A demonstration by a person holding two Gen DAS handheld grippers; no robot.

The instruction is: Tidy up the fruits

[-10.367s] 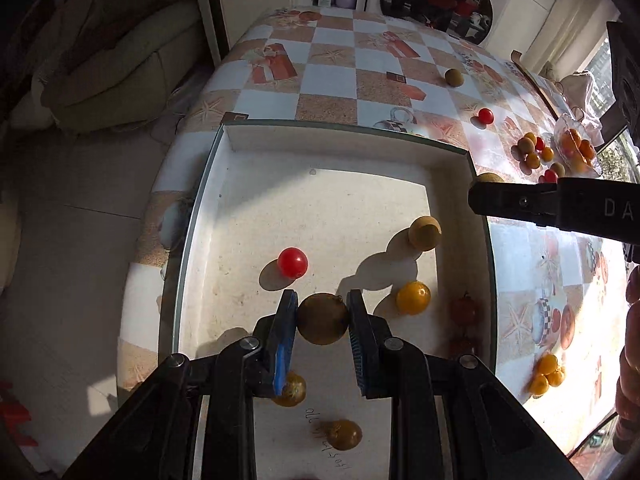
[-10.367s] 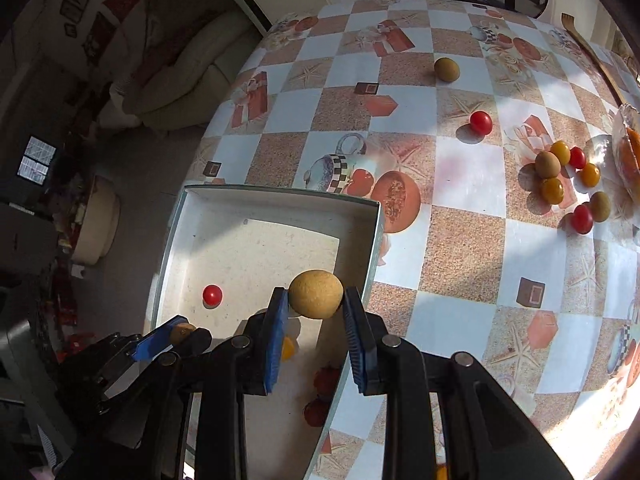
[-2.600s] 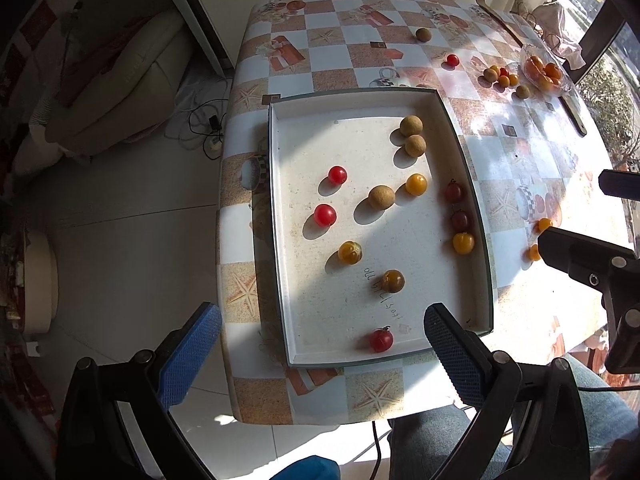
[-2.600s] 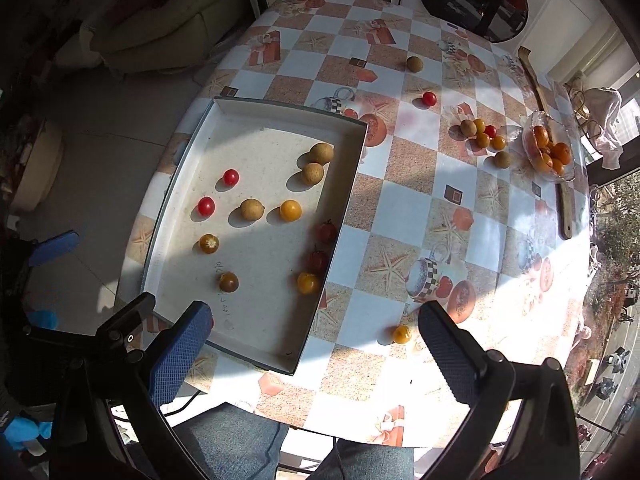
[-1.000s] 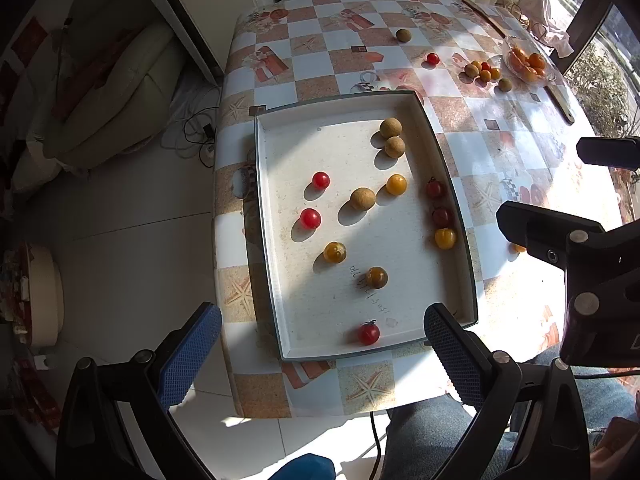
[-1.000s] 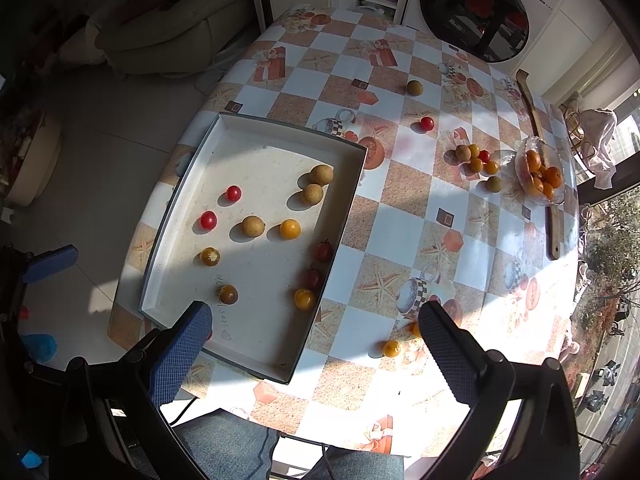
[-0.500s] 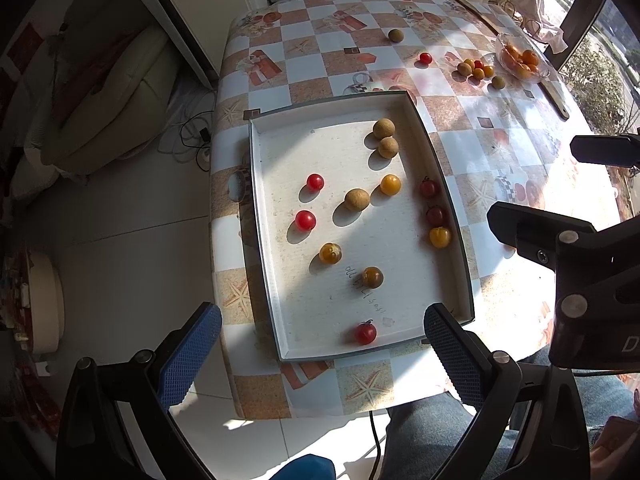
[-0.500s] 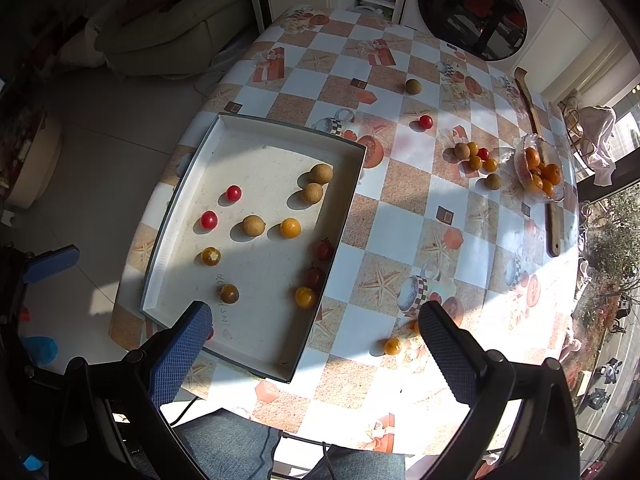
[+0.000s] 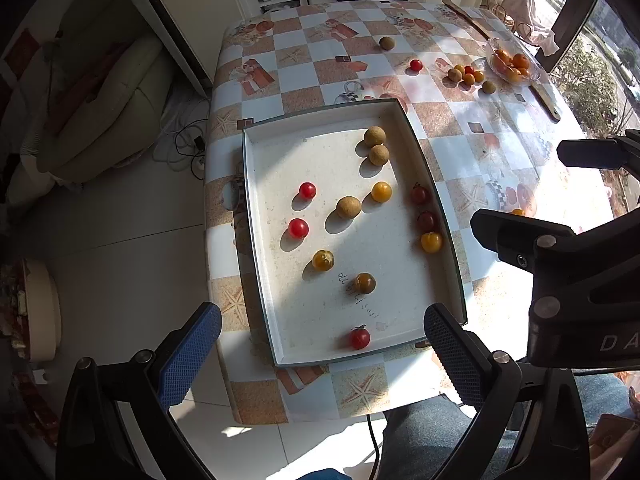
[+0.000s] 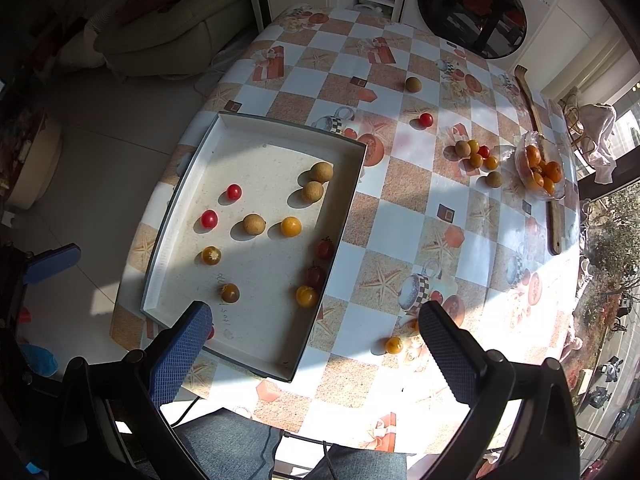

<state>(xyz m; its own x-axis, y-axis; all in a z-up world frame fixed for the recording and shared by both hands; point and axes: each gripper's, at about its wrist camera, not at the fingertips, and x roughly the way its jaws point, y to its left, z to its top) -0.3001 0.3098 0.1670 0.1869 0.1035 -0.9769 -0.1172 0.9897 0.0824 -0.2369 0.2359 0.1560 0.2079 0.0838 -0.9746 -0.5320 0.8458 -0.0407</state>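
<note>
A white tray (image 9: 262, 216) (image 10: 256, 354) sits on the checkered table and holds several small fruits: brown longans (image 9: 375, 136) (image 10: 321, 171), red tomatoes (image 9: 307, 190) (image 10: 234, 191) and yellow tomatoes (image 9: 381, 191) (image 10: 291, 226). More fruits lie loose on the table: a cluster (image 9: 464, 74) (image 10: 474, 154), a lone longan (image 10: 413, 84), a red tomato (image 10: 426, 119) and a yellow one (image 10: 394, 345). My left gripper (image 9: 322, 350) is open and empty, held high above the tray's near end. My right gripper (image 10: 314, 342) is open and empty, high above the table's near edge.
A glass bowl of oranges (image 9: 512, 65) (image 10: 540, 170) and a wooden stick (image 10: 538, 128) lie at the table's far right. A washing machine (image 10: 476, 4) stands behind the table, a sofa (image 9: 96, 92) to the left. The person's legs (image 10: 240, 446) are below the table edge.
Both grippers, which earlier held longans over the tray, have let go and pulled up and back. In the last second the views rose only slightly; the fruits have not moved.
</note>
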